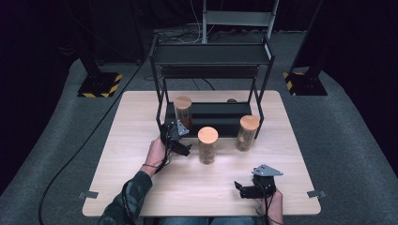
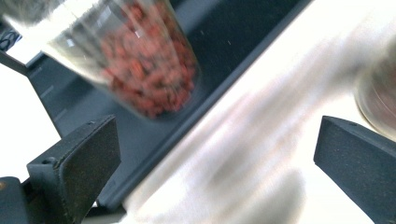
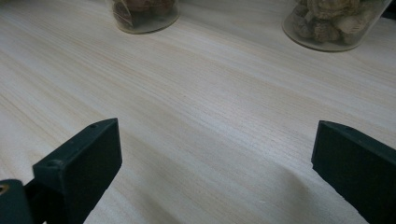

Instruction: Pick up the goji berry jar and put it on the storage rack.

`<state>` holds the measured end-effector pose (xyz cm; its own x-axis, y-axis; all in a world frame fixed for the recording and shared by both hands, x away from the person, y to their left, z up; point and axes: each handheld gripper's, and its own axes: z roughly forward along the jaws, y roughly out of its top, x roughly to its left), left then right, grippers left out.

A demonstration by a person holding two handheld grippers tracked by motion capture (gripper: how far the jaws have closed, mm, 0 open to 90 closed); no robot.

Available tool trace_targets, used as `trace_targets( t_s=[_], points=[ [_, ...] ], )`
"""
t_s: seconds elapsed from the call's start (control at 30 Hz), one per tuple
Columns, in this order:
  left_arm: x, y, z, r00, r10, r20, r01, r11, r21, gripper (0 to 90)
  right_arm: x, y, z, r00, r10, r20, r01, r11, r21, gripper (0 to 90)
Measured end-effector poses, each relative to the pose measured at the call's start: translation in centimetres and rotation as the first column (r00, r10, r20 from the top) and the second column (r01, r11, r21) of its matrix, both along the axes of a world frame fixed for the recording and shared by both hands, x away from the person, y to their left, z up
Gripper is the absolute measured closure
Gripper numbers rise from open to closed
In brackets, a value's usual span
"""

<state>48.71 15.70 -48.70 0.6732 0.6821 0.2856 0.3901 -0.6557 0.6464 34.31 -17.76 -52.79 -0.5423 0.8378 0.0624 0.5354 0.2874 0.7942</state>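
three cork-lidded jars stand upright, long axes vertical, lids up. the red jar (image 1: 183, 112) stands on the low black shelf of the rack (image 1: 212, 54), at its left end; in the left gripper view it (image 2: 140, 60) looks tilted because the camera is turned, and it is blurred. the middle jar (image 1: 207, 145) stands on the table (image 1: 131, 140) just in front of the rack, and the right jar (image 1: 247, 132) stands at the rack's near right leg. the left gripper (image 1: 180, 140), jaws apart and holding nothing, sits just near-left of the red jar, between it and the middle jar. the right gripper (image 1: 244, 189), jaws also apart and holding nothing, lies low over the near table, well apart from all three jars. the rack's left leg stands close beside the red jar.
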Motion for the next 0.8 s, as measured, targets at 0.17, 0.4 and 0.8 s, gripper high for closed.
trace_targets(
  t_s=[0.17,0.4,0.8],
  points=[
    [-1.4,1.2,-0.4,0.9997,-0.01,-0.021,0.01,0.9999,-0.008,0.0,0.0,0.0,0.0,1.0,0.0,-0.001,0.0,1.0,-0.001,0.6],
    [-3.4,3.1,-1.1,0.9982,-0.011,-0.059,0.009,0.9989,-0.046,0.0,0.0,0.0,0.0,1.0,-0.001,-0.001,0.001,1.0,-0.004,0.6],
    [-6.8,7.8,-3.2,0.9895,0.052,-0.135,-0.071,0.9879,-0.138,0.0,0.0,0.0,0.0,1.0,-0.002,-0.002,0.002,1.0,-0.005,0.6]
  ],
)
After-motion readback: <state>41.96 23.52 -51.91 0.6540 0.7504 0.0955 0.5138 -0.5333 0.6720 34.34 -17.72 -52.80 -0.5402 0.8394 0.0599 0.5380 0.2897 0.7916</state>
